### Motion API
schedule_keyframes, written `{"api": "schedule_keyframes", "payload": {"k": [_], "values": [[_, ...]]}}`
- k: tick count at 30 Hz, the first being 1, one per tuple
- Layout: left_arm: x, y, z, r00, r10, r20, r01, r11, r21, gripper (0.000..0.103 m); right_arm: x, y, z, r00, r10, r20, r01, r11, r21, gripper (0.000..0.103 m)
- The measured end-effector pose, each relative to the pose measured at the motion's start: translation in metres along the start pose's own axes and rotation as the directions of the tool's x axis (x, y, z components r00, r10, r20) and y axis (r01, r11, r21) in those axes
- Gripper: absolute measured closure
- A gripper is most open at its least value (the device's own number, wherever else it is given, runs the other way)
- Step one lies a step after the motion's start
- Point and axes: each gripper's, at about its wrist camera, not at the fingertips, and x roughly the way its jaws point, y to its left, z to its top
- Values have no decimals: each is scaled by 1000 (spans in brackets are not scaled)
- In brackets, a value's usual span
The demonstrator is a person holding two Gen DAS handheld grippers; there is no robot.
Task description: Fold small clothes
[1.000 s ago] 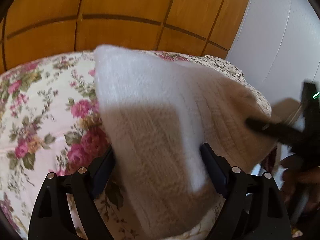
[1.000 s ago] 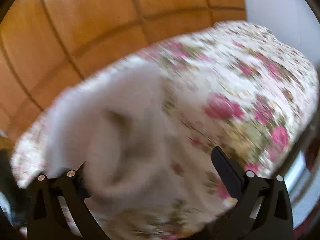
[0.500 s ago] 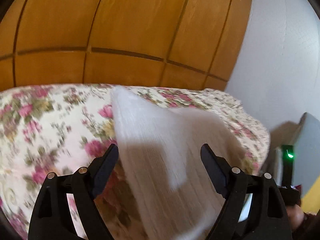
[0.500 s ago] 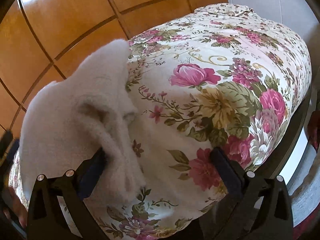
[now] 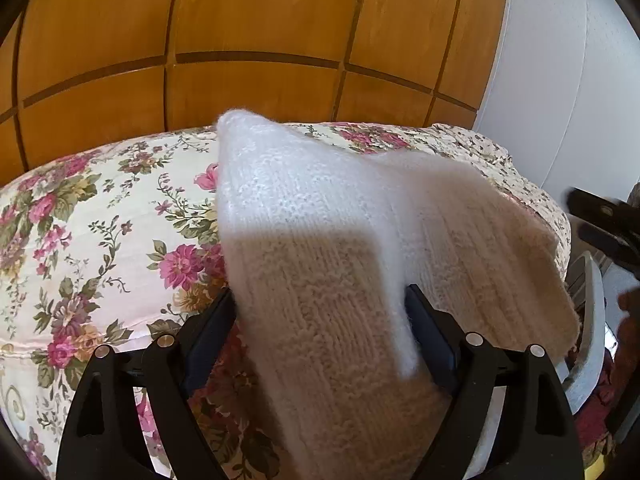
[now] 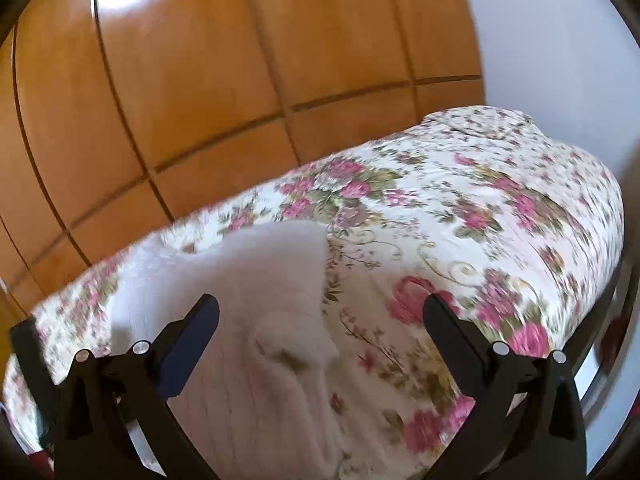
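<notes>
A white knitted garment [image 5: 320, 248] lies on the floral bedspread [image 5: 100, 216]. My left gripper [image 5: 320, 312] is open, its two fingers either side of the garment's near end, which fills the gap. In the right wrist view the same garment [image 6: 260, 300] lies folded over, with a rolled edge near the middle. My right gripper [image 6: 320, 316] is open above it, the left finger over the garment, the right finger over the bedspread [image 6: 480, 208]. The right gripper's black body shows at the right edge of the left wrist view [image 5: 600, 224].
A wooden panelled wardrobe [image 5: 260, 40] stands behind the bed. A white wall [image 5: 568, 60] is at the right. A grey-white rim [image 5: 588, 320] lies beyond the bed's right edge.
The left gripper has come down and forward, so the garment now fills the gap between its fingers. The right gripper has lifted and turned, seeing more wardrobe. Both stayed open.
</notes>
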Motion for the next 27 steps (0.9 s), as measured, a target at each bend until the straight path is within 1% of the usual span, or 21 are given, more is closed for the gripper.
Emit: {"api": "schedule_keyframes", "payload": {"k": [2,4,5,6,7,8,9,10,12,13,15,17,18,19,20,22,23,24,27], "values": [[0,0,1,1000,3,0,-3,1000,8,19,22,8,3,998,-10,-56,9,1000,-5,2],[-1,-1,0,1000,6,2,-6,1000,24,19,48,4,-1,992,-14,-124,17,1000,23,2],[-1,-1,-1,1000,7,4,-7,1000,30,19,54,3,-5,989,-29,-145,34,999,29,2],[-1,-1,-2,1000,4,5,-4,999,35,19,65,-6,-12,981,-68,-181,76,996,37,2],[-1,0,-3,1000,-10,1,10,999,35,19,71,-16,-20,978,-65,-199,78,995,57,2],[1,0,-4,1000,-23,-6,23,999,30,19,79,-27,-29,978,-32,-208,54,994,99,2],[2,1,-5,999,-32,-11,32,999,21,19,81,-33,-33,980,-13,-197,37,992,120,2],[2,2,-6,999,-37,-13,37,999,9,19,80,-34,-36,984,-12,-178,32,993,115,2],[1,4,-4,998,-55,-21,55,998,-18,19,74,-28,-36,987,-48,-151,58,996,65,2],[-2,6,-1,997,-77,-20,76,996,-44,19,72,-27,-36,988,-54,-142,62,996,56,2],[-11,11,6,995,-100,1,100,991,-86,19,71,-30,-40,990,-27,-138,39,995,89,2],[-17,13,11,995,-94,31,96,990,-98,19,69,-35,-44,991,8,-136,11,991,137,2],[-19,13,15,996,-75,40,79,992,-95,19,68,-36,-45,991,12,-131,6,990,140,2],[-16,13,19,998,-54,30,57,995,-85,19,67,-35,-45,991,9,-131,8,991,132,2],[-11,13,21,999,-37,11,38,997,-72,15,67,-33,-43,991,8,-132,9,992,129,2],[5,14,19,999,-5,-46,2,998,-60,10,69,-32,-41,990,11,-141,8,991,132,2],[11,16,17,997,-17,-70,12,998,-67,9,69,-32,-41,990,13,-143,6,992,127,2],[18,22,13,995,-55,-88,45,994,-102,9,70,-32,-41,990,12,-143,6,993,121,2],[18,30,8,991,-101,-87,85,981,-173,8,70,-31,-40,989,9,-150,9,993,120,2]]}}
